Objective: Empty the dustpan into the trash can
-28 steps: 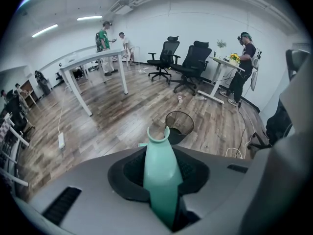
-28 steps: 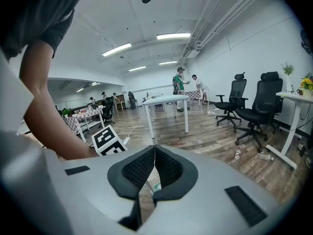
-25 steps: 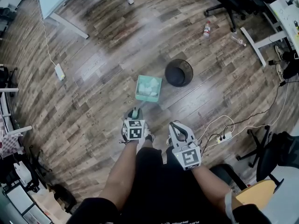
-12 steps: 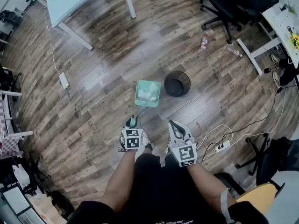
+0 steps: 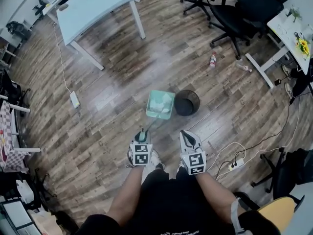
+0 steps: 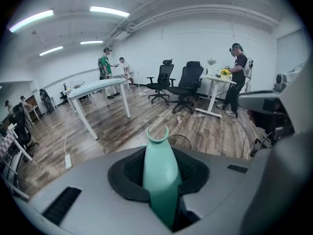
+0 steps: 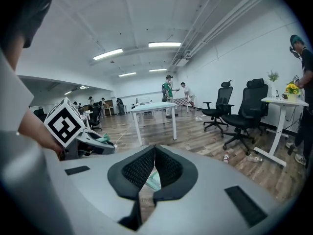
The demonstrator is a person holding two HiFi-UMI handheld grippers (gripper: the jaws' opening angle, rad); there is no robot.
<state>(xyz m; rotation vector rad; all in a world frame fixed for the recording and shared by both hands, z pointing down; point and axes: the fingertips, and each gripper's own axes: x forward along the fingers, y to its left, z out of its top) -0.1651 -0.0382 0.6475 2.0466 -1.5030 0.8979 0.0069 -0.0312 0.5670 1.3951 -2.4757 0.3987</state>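
A teal dustpan (image 5: 160, 104) with pale scraps in it hangs above the wood floor, just left of the round black trash can (image 5: 187, 103). Its long teal handle (image 5: 149, 125) runs back to my left gripper (image 5: 142, 132), which is shut on it. In the left gripper view the handle (image 6: 160, 173) sits clamped between the dark pads, and the can's rim (image 6: 184, 141) shows just past it. My right gripper (image 5: 187, 134) is held beside the left one, shut, with nothing between its pads (image 7: 167, 167). Through its jaws a bit of the dustpan (image 7: 153, 180) shows.
A pale blue table (image 5: 93, 4) stands at the far left, and black office chairs (image 5: 234, 9) and a white desk (image 5: 293, 23) at the far right. A bottle (image 5: 212, 59) lies on the floor beyond the can. A power strip (image 5: 75, 99) and cables (image 5: 234, 163) lie on the floor. People stand at the room's far end (image 6: 105, 70).
My left gripper has risen with the dustpan, which now hangs close beside the trash can's left side. The right gripper has barely shifted.
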